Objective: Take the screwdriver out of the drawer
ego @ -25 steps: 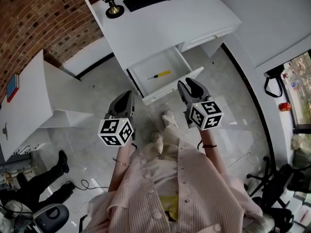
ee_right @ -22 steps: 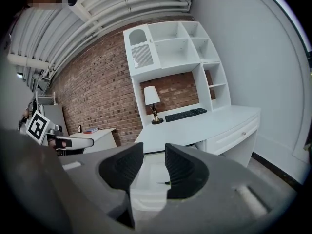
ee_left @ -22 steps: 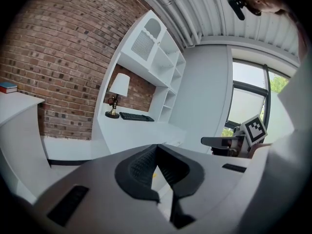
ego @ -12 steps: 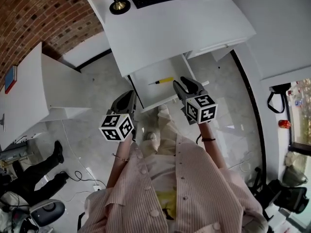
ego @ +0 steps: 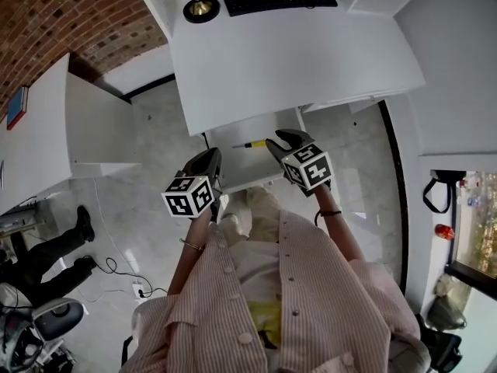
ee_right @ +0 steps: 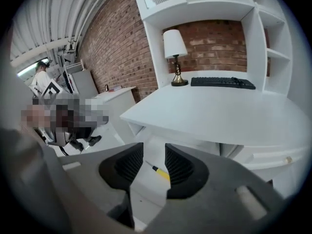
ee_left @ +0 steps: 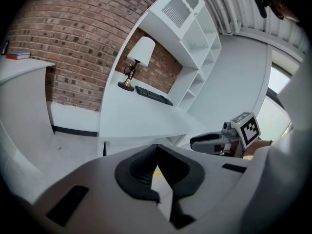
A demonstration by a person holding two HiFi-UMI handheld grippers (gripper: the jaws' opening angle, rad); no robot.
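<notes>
Fingers (ee_right: 178, 165) of the right gripper (ego: 278, 140) are spread apart with nothing between them, and through the gap you see the screwdriver (ee_right: 160, 171). That gripper has swung in over the open drawer (ego: 256, 179) this last second and now hovers just beside the yellow handle, so the reach looks nearly done. The screwdriver (ego: 252, 143) lies flat and untouched, its long axis along the desk (ego: 295, 61) front, metal tip to the person's left, handle toward the right gripper. The left gripper (ego: 211, 158) hangs back, tips together, empty.
</notes>
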